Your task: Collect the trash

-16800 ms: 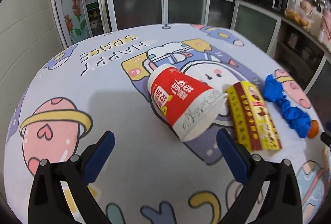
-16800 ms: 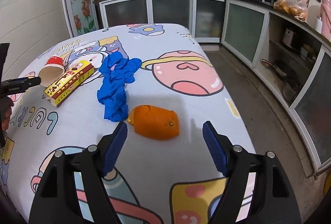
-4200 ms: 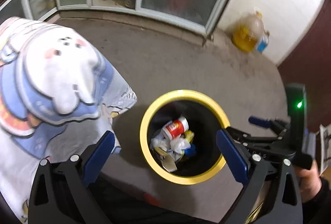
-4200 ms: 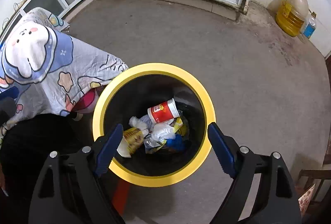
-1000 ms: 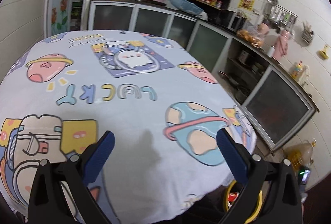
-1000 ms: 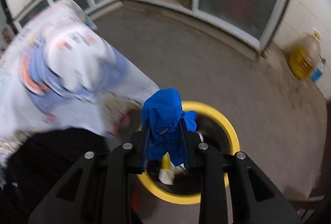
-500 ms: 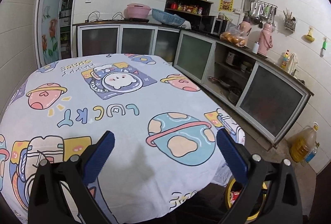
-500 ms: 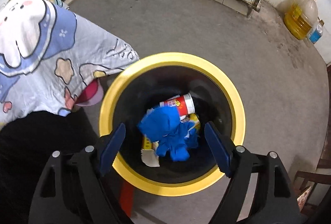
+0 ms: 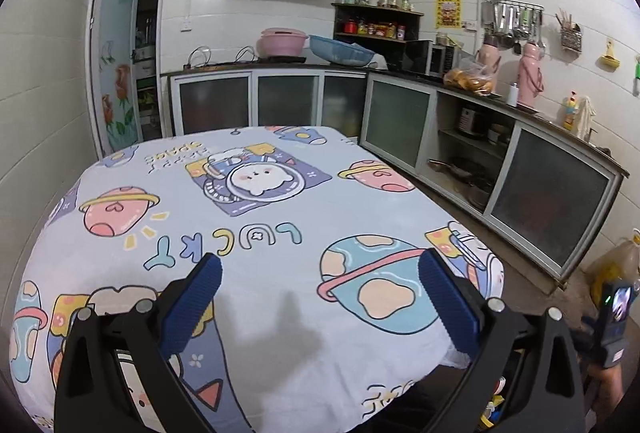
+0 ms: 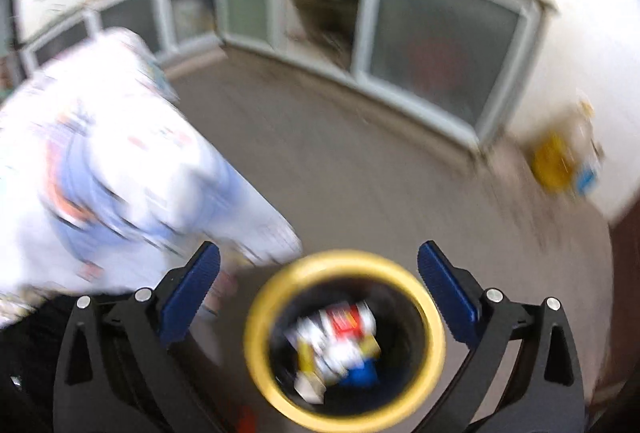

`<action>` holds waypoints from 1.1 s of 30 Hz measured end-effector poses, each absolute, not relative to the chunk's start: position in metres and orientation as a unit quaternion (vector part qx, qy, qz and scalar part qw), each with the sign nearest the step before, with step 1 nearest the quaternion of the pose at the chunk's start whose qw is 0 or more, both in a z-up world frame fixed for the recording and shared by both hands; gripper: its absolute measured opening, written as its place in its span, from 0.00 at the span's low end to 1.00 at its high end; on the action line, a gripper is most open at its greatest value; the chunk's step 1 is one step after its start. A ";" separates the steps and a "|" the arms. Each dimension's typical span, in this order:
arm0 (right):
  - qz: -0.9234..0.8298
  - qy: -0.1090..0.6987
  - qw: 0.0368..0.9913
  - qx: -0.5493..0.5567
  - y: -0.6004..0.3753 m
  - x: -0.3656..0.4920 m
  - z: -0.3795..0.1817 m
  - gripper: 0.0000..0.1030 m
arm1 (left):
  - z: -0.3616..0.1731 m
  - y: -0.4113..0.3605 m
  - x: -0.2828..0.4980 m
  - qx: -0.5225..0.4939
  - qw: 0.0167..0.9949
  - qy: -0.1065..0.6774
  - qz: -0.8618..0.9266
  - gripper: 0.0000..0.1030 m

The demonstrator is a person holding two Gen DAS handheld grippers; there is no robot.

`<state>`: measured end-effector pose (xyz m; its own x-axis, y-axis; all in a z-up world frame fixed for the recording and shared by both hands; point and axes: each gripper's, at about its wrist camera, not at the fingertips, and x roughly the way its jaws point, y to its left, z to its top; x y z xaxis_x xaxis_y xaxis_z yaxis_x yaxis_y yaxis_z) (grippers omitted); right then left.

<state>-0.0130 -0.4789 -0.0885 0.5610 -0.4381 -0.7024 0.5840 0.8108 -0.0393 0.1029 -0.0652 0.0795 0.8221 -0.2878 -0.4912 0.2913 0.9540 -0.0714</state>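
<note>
Below the right gripper [image 10: 319, 291], whose blue fingers [image 10: 191, 289] are spreading apart with nothing between them, a yellow-rimmed bin [image 10: 430, 317] stands on the floor, holding blurred trash [image 10: 340, 345]. Over the cartoon tablecloth [image 9: 280, 209] on the counter, the left gripper [image 9: 320, 303] hovers, fingers apart and empty.

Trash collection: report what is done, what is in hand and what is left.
Done: the tablecloth in the left wrist view shows no trash, and the yellow-rimmed bin holds a red cup and blue material among blurred scraps.
In hand: nothing. The right gripper is opening, empty, above the bin; the left gripper is open, empty.
Left: no trash visible to collect.
</note>
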 end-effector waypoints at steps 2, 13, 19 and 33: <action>-0.258 0.328 0.905 0.083 -0.457 0.004 -0.057 0.92 | 0.076 -0.059 0.110 -0.003 0.952 0.269 -0.143 0.92; -0.153 0.234 0.959 0.051 -0.355 0.059 0.040 0.92 | 0.074 -0.036 0.136 -0.036 0.951 0.279 -0.130 0.92; -0.219 0.159 0.962 0.019 -0.308 0.020 0.080 0.92 | 0.084 -0.072 0.132 -0.028 0.945 0.241 -0.220 0.92; -0.480 0.074 0.871 0.074 -0.301 -0.135 0.105 0.92 | 0.083 -0.165 0.050 0.010 0.890 0.161 -0.426 0.92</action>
